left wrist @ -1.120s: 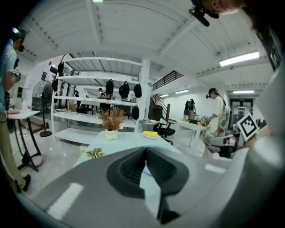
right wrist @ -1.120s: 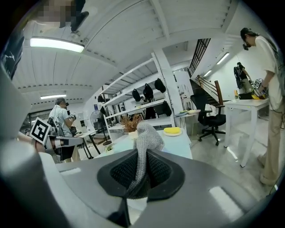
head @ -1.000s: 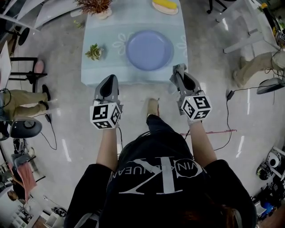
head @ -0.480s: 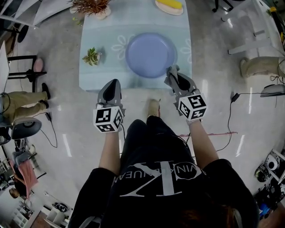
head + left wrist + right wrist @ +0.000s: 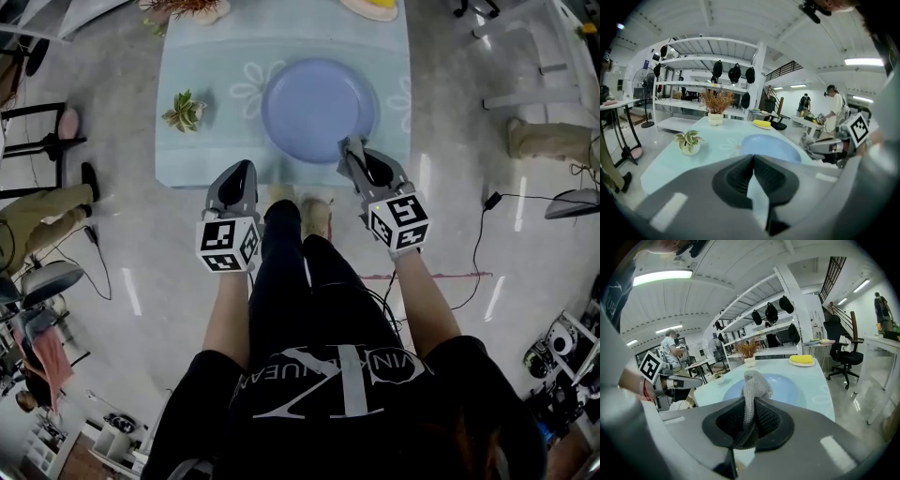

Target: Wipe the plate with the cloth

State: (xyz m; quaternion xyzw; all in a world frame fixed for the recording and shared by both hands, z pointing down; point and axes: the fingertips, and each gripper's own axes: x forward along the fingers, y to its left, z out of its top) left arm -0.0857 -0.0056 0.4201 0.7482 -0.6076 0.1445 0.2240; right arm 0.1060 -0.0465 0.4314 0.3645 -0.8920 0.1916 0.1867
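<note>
While cloth (image 5: 755, 386) stays clamped, right gripper (image 5: 350, 150) nearer plate (image 5: 317, 105)

Coarse grey knitted cloth (image 5: 753, 384), a smooth matt blue plate (image 5: 319, 108), a pale table (image 5: 199, 155) with a soft sheen, and a glossy polished floor (image 5: 122, 246) streaked with reflected light.

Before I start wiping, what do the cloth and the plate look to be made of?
The cloth, pinched in the right claw: grey knitted fabric, matte; its looped weave shows. The plate: smooth, lavender-blue, soft sheen; probably glazed ceramic or plastic, cannot tell which.
</note>
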